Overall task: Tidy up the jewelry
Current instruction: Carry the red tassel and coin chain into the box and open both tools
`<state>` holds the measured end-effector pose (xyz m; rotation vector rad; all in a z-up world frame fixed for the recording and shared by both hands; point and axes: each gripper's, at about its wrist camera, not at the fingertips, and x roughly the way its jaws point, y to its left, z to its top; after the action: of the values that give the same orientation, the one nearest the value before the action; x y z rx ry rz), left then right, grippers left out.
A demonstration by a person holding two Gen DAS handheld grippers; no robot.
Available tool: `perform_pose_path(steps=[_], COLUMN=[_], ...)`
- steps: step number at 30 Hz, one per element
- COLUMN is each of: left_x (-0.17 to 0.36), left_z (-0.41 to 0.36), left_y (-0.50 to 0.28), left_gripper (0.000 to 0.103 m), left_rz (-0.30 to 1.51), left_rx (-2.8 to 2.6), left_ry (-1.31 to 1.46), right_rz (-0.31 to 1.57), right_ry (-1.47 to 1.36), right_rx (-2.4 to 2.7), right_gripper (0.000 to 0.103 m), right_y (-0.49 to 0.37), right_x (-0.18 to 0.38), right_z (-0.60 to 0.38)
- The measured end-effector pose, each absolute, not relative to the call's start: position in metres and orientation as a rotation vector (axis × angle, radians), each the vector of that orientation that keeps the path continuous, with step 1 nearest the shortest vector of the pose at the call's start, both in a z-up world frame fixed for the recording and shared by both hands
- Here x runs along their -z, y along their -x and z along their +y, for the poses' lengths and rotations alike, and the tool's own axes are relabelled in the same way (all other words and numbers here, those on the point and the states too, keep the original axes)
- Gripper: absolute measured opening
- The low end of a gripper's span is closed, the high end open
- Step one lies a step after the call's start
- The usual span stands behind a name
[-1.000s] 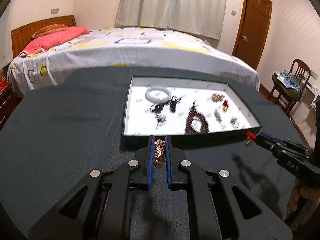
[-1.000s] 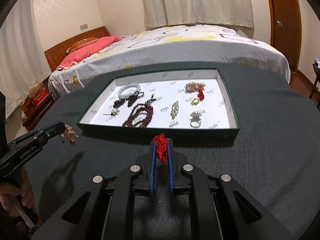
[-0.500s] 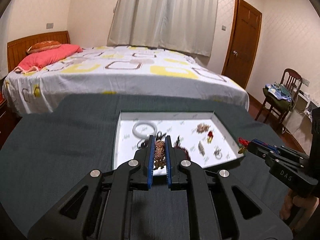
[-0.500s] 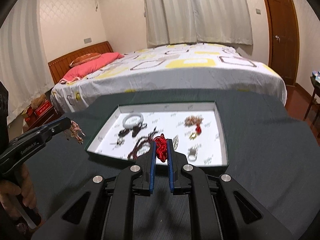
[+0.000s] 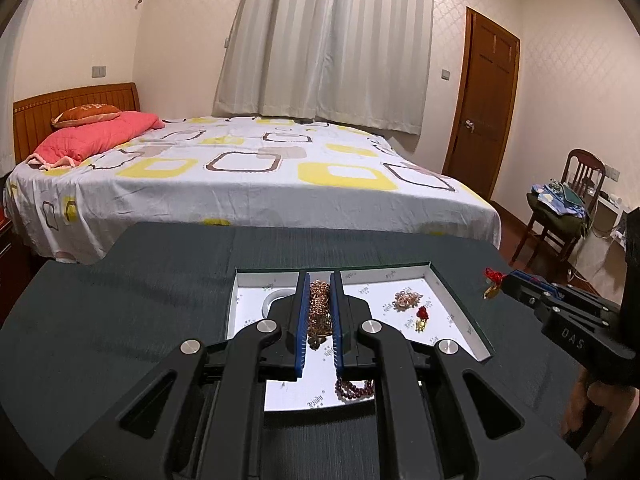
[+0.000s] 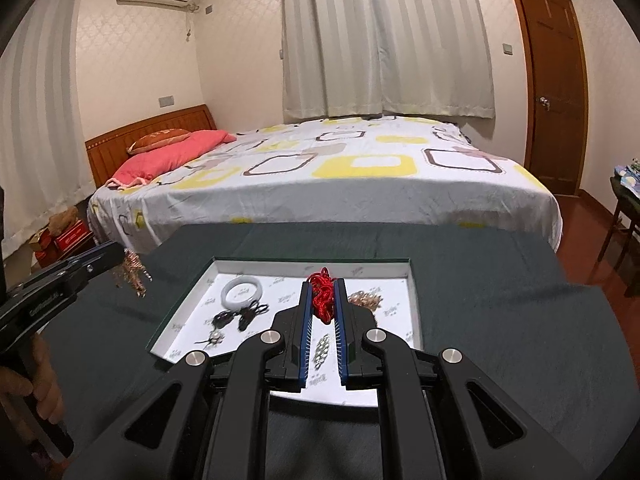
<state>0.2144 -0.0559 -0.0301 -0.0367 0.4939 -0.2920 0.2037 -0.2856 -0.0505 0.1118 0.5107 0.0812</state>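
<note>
Both grippers are loaded and up over the tray (image 6: pixel 414 300) – the left gripper (image 5: pixel 320 280) has its jaws clamped narrow on a bunched rose-gold chain (image 5: pixel 318 310), the right gripper (image 6: pixel 323 286) pinches a red cord piece (image 6: pixel 323 296) the same way. The danger, I'd say: that chain hangs loose below the pads, so a swing could snag it on the tray wall or drop it onto the dark beads (image 5: pixel 354 388) and tangle. The red cord is only nipped at its top; a slack grip lets it slide out. It's crowded down there too – white bangle (image 6: pixel 242 291), black pieces (image 6: pixel 240 316), a gold cluster (image 5: pixel 406 299) – so clear landing spots are few. Dark tabletop (image 6: pixel 500 320) all round, bed (image 6: pixel 340 176) beyond
</note>
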Motion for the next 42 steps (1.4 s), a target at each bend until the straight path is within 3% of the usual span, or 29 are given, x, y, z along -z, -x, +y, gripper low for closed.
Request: perform_pose_path(steps=[26,42], left_x=[0.119,0.146], left_z=[-0.054,-0.055], left_y=[-0.273,-0.281], left_gripper=[0.010,0.010], left_rz=[0.673,0.738], left_rx=[0.210,0.202], left_ry=[0.026,0.017], right_rz=[0.686,0.747], right_ry=[-0.133,-0.143], right_rx=[-0.002,0.008], right_gripper=[0.011,0.011], right_y=[-0.251,-0.260], right_x=[0.130,0.156], right_z=[-0.313,-0.318])
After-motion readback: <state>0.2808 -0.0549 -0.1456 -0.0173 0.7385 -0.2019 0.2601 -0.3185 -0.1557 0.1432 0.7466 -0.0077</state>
